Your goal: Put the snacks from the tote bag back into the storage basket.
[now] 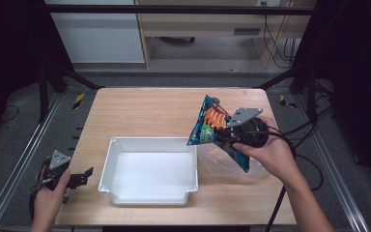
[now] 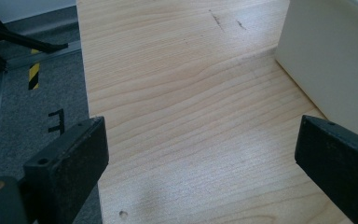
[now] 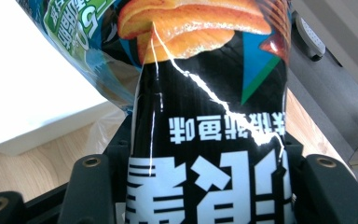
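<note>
Snack bag is off the table, pinched in the right gripper and held aloft just past the right wall of the white bin. From where I stand the pack tilts, its orange-and-blue printed end pointing up and away, its dark lower end hanging down over a crumpled clear plastic bag that lies on the wooden table right beside the bin. Up close in the right gripper view the jaws are clamped hard on the glossy film of the bag, which bulges out between them (the printing reads upside down from that angle).

The left gripper rests low at the near left edge of the table, jaws spread wide with nothing between them; its own view has bare wood and the bin's outer wall off to one side.

As I judge it, the pick-up is done and the carry is under way. What is left is to bring the pack over the bin's open mouth, lower it in and let go. The bin's floor is bare so far.
</note>
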### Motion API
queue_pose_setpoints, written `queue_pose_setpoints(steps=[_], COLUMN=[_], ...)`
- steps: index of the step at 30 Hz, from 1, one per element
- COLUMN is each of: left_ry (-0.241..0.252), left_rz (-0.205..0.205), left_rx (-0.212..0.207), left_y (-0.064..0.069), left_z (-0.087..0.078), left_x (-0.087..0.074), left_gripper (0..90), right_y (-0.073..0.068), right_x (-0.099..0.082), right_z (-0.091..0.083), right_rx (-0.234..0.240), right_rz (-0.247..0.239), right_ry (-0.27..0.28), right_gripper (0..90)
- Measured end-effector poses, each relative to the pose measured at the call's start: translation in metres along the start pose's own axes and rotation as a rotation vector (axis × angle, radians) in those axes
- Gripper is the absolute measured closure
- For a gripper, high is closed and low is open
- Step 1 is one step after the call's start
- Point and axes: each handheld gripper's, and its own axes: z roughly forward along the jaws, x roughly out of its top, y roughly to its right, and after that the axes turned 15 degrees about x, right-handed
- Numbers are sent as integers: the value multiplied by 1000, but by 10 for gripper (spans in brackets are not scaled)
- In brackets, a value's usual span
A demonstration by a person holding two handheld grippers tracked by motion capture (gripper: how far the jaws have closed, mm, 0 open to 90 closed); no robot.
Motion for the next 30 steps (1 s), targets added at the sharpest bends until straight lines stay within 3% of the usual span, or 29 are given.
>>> queue_pose_setpoints(steps=[30], left_ry=[2], left_rz=[0], left_rx=[0], left_y=[-1], left_z=[-1], left_x=[0], left_gripper=[26], right_y=[-37], right_x=[34], right_z=[24], right_rx=[67], right_rz=[-89], right_ry=[24], right_gripper=[438])
